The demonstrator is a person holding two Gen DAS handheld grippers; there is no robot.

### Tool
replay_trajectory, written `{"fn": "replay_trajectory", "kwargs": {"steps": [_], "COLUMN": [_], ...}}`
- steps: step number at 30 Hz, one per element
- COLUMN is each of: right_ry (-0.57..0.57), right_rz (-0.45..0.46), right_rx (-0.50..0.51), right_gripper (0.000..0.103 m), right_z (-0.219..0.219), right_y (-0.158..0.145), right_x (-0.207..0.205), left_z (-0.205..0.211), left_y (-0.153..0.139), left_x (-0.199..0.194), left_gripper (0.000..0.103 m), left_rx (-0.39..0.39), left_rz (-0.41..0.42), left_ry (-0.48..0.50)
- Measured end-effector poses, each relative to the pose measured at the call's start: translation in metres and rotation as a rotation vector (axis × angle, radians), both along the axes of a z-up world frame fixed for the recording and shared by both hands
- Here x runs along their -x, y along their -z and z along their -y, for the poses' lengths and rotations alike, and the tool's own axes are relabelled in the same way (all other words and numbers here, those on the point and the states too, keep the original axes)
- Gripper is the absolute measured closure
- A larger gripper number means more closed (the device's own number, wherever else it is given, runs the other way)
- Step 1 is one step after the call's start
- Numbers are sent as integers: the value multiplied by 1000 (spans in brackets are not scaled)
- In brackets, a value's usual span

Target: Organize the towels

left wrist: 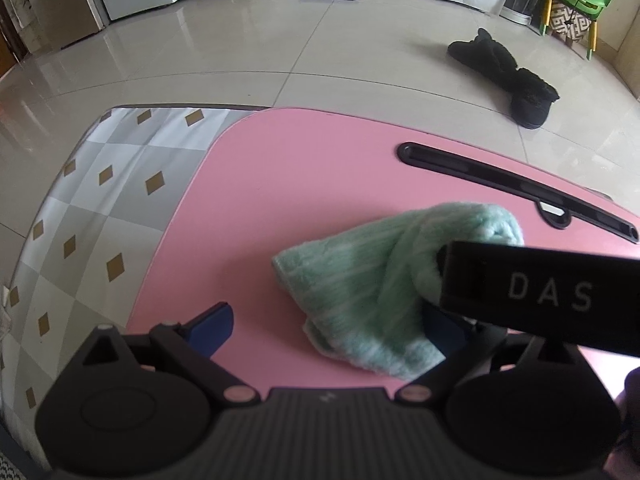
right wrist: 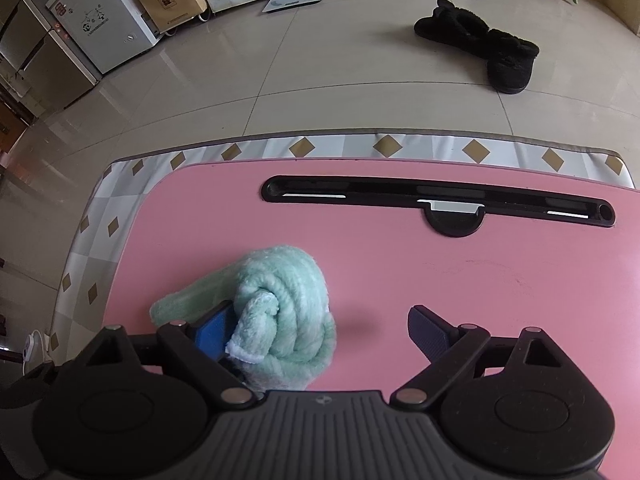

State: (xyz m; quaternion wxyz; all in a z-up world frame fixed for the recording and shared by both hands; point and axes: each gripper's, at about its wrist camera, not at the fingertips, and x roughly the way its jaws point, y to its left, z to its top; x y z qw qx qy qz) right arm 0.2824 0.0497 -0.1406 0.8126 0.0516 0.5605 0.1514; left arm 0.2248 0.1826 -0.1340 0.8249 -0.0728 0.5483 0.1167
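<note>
1. The towel point(right wrist: 280, 312) sits rolled into a loose bundle on the pink table point(right wrist: 440, 280). It's right up against the right gripper point(right wrist: 320, 330), pressed to its left finger point(right wrist: 212, 330), with a loose corner flopping out of the spiral.
2. The right gripper is spread wide, gripping nothing. The roll only leans on that one finger.
3. The left gripper point(left wrist: 324, 326) is spread too. The towel point(left wrist: 360, 288) lies between its fingers toward the right one, which is partly hidden behind the other tool's body.
4. Can't tell whether the roll is being wound up or is already done.
5. If you do pinch it, I'd grab across the thick middle, not the floppy corner, or the spiral probably unwinds.
6. Keep it low on the table so the tail doesn't drag loose.
</note>
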Motion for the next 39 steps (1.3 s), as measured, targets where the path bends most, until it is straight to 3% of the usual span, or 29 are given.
{"fn": "replay_trajectory", "kwargs": {"steps": [25, 39], "right_ry": [51, 104], "right_rz": [-2, -9], "right_rx": [24, 30], "right_gripper": [11, 11], "right_z": [33, 63], "right_y": [-1, -4], "right_x": [2, 8], "left_z": [43, 71], "left_y": [5, 6], "left_x": [-7, -7], "left_gripper": [0, 0], "left_rx": [0, 22], "left_rz": [31, 21], "left_ry": [152, 192]}}
